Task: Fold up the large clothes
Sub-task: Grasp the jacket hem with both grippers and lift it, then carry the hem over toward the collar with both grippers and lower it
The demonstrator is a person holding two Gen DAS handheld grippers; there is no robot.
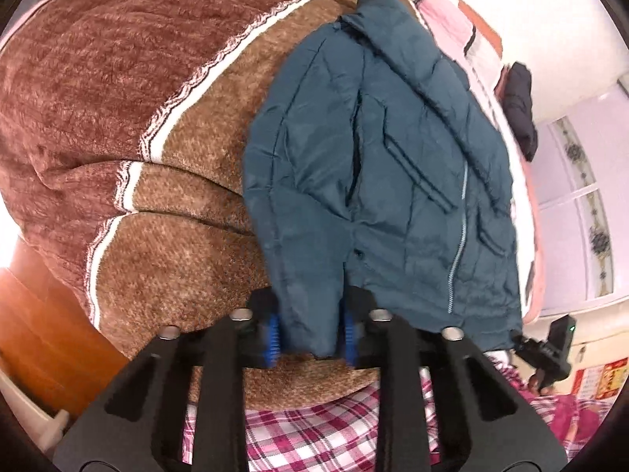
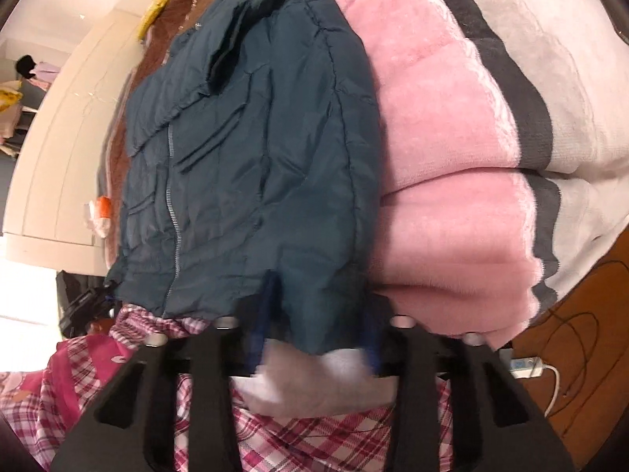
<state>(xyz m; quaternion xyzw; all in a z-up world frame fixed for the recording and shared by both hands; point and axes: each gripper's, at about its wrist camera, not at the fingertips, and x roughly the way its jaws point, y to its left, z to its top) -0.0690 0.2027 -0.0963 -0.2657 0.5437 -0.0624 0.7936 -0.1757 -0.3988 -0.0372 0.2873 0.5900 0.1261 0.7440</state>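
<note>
A dark teal padded jacket (image 1: 377,165) lies front up, zipper closed, on the bed; it also shows in the right wrist view (image 2: 243,165). My left gripper (image 1: 310,334) is shut on the cuff of one sleeve (image 1: 306,299). My right gripper (image 2: 318,338) is shut on the cuff of the other sleeve (image 2: 318,306), its blue pads blurred. The right gripper also appears in the left wrist view (image 1: 550,350) at the jacket's hem corner.
A brown fleece blanket (image 1: 118,98) lies under and left of the jacket. A folded pink, grey and white blanket (image 2: 452,157) lies to its right. A pink plaid sheet (image 1: 314,432) covers the near bed. A dark garment (image 1: 519,106) lies far right. A power strip (image 2: 526,365) sits on the wooden floor.
</note>
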